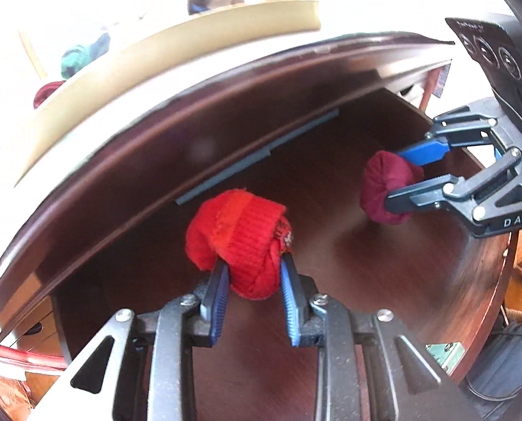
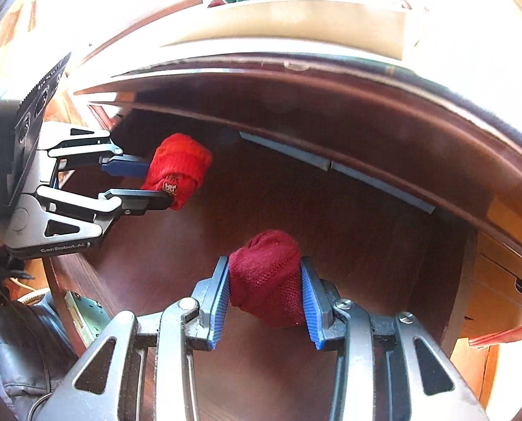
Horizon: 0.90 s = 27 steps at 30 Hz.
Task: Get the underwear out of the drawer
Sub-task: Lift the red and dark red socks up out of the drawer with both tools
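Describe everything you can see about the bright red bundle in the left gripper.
The bright red bundle is a rolled-up piece of ribbed knit fabric, folded over itself into a rounded wad, with a small patterned patch showing at one end. The left gripper is shut on it, its blue ribbed pads pressing in from both sides. It hangs clear above the dark wooden drawer floor and touches nothing but the pads. The right wrist view shows the same grip from the side.

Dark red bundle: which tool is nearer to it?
Right. The right tool is shut on the dark red bundle, pads pressing both sides. The left tool is apart, off to the left, holding the bright red bundle.
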Each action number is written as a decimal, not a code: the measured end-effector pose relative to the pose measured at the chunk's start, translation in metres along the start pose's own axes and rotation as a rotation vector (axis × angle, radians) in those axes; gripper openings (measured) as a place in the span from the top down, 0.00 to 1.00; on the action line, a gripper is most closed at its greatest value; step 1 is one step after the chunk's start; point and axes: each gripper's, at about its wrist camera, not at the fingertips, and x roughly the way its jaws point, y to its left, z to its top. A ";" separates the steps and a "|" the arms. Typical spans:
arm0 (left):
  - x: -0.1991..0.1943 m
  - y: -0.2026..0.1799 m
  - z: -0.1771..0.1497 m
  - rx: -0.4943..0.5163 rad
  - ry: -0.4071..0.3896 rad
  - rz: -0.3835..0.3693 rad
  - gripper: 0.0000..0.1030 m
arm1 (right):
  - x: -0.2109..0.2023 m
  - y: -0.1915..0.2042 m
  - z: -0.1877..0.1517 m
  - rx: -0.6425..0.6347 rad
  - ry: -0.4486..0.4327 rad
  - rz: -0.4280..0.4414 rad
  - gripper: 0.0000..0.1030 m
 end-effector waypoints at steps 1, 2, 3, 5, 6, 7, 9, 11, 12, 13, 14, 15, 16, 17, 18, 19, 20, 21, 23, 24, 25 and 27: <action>-0.006 0.000 -0.002 -0.003 -0.011 0.007 0.75 | -0.002 0.000 -0.001 0.001 -0.012 -0.003 0.61; -0.011 -0.001 -0.003 -0.005 -0.020 0.012 0.75 | -0.006 0.001 -0.002 0.000 -0.021 -0.007 0.61; -0.013 -0.001 -0.004 -0.007 -0.027 0.016 0.75 | -0.007 0.001 -0.004 -0.001 -0.028 -0.010 0.61; -0.016 -0.002 -0.008 -0.012 -0.038 0.020 0.75 | -0.010 0.003 -0.006 -0.002 -0.042 -0.019 0.61; -0.015 0.002 -0.005 -0.013 -0.044 0.021 0.75 | -0.011 0.003 -0.007 -0.003 -0.046 -0.021 0.61; -0.016 0.002 -0.006 -0.017 -0.050 0.026 0.75 | -0.012 0.002 -0.008 -0.003 -0.050 -0.022 0.61; -0.018 0.004 -0.009 -0.021 -0.061 0.032 0.75 | -0.015 0.001 -0.006 -0.001 -0.059 -0.021 0.61; -0.020 0.003 -0.013 -0.033 -0.075 0.037 0.75 | -0.017 -0.001 -0.008 0.002 -0.072 -0.022 0.61; -0.026 0.006 -0.013 -0.037 -0.085 0.037 0.75 | -0.018 -0.001 -0.008 0.003 -0.079 -0.023 0.61; -0.028 0.006 -0.015 -0.042 -0.093 0.041 0.75 | -0.019 -0.001 -0.009 0.005 -0.086 -0.025 0.61; -0.029 0.010 -0.019 -0.048 -0.101 0.048 0.75 | -0.021 -0.001 -0.010 0.005 -0.095 -0.028 0.61; -0.031 0.009 -0.021 -0.049 -0.109 0.055 0.75 | -0.022 -0.001 -0.011 0.004 -0.105 -0.031 0.61; -0.033 0.008 -0.023 -0.047 -0.116 0.062 0.75 | -0.023 -0.003 -0.011 0.003 -0.114 -0.033 0.61; -0.032 0.003 -0.019 -0.046 -0.122 0.070 0.75 | -0.024 -0.006 -0.012 0.002 -0.123 -0.035 0.61; -0.034 0.001 -0.021 -0.047 -0.129 0.077 0.75 | -0.024 -0.004 -0.012 0.001 -0.132 -0.039 0.61; -0.035 -0.002 -0.025 -0.047 -0.136 0.081 0.75 | -0.024 -0.003 -0.011 0.002 -0.140 -0.043 0.61; -0.038 -0.006 -0.030 -0.045 -0.143 0.084 0.75 | -0.025 -0.004 -0.011 0.003 -0.147 -0.047 0.61; -0.040 -0.007 -0.032 -0.047 -0.150 0.089 0.75 | -0.026 -0.005 -0.011 0.004 -0.154 -0.050 0.61; -0.043 -0.010 -0.037 -0.053 -0.163 0.094 0.75 | -0.027 -0.005 -0.010 0.004 -0.171 -0.057 0.61; -0.045 -0.011 -0.037 -0.055 -0.169 0.095 0.75 | -0.029 -0.005 -0.011 0.004 -0.180 -0.060 0.61; -0.046 -0.012 -0.039 -0.059 -0.174 0.097 0.75 | -0.030 -0.006 -0.011 0.003 -0.190 -0.063 0.61; -0.052 -0.012 -0.043 -0.066 -0.187 0.100 0.75 | -0.033 -0.005 -0.013 -0.001 -0.210 -0.069 0.61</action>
